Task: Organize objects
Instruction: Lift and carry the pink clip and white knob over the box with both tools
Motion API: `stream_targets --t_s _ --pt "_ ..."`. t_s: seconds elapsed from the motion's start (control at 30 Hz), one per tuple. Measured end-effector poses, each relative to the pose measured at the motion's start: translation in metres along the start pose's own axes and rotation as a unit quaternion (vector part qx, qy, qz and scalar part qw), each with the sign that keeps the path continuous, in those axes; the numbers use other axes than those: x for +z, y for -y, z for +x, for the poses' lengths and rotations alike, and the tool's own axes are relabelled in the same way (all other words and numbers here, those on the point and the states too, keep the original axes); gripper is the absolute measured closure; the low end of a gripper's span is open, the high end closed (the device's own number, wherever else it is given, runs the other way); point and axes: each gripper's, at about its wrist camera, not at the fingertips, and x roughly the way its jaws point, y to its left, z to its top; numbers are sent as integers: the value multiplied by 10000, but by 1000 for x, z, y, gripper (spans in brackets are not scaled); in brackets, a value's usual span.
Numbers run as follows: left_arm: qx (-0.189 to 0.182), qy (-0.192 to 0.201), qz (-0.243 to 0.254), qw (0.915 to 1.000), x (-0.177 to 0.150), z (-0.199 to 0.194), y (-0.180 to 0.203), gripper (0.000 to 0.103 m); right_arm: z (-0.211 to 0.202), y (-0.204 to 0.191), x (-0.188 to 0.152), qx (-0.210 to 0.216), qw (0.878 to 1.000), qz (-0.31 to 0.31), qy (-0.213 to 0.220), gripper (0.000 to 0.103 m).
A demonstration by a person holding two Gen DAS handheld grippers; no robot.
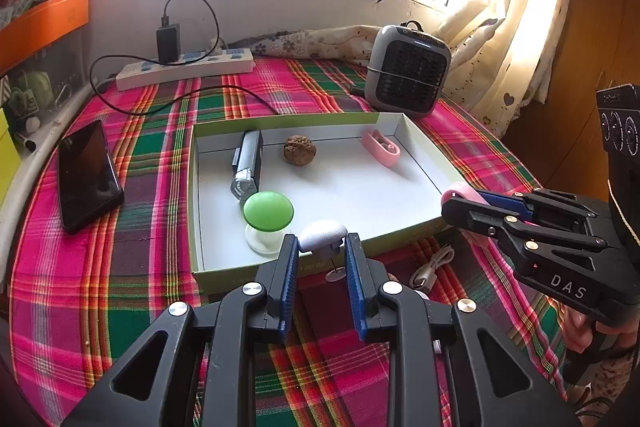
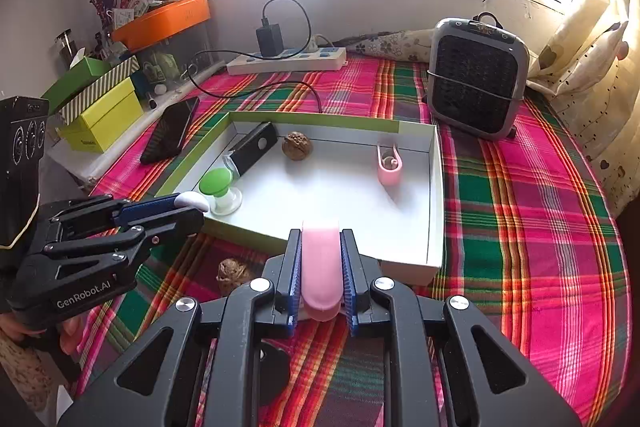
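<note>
A shallow white box with a green rim (image 1: 420,143) (image 2: 438,187) lies on the plaid cloth. It holds a black and silver lighter-like item (image 1: 248,163), a walnut (image 1: 300,150), a pink clip (image 1: 382,148) and a green mushroom-shaped knob (image 1: 267,211). My left gripper (image 1: 323,245) (image 2: 192,209) is shut on a white mushroom-shaped knob (image 1: 322,233) over the box's near wall. My right gripper (image 2: 321,237) (image 1: 452,203) is shut on a pink rounded piece (image 2: 320,267), just above the box's near right edge. A second walnut (image 2: 234,273) lies on the cloth outside the box.
A black phone (image 1: 88,175) lies left of the box. A power strip (image 1: 188,67) with a charger sits at the back, and a grey heater (image 1: 408,71) at the back right. A white cable (image 1: 434,263) and a pin (image 1: 335,273) lie near the box front. Boxes (image 2: 100,119) stack at the left.
</note>
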Motion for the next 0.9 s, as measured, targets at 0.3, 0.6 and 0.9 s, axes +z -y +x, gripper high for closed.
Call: stream_targets --t_s 0.3,0.6,0.9 --pt "-17 8 -29 10000 15 15 -3 82 20 5 27 95 9999 -56 -44 85" --pt "-6 -41 14 10000 29 35 -5 82 44 6 53 121 9997 -208 -84 85" --pt "26 -105 21 9999 38 53 -8 82 73 12 68 117 9994 -181 -256 85"
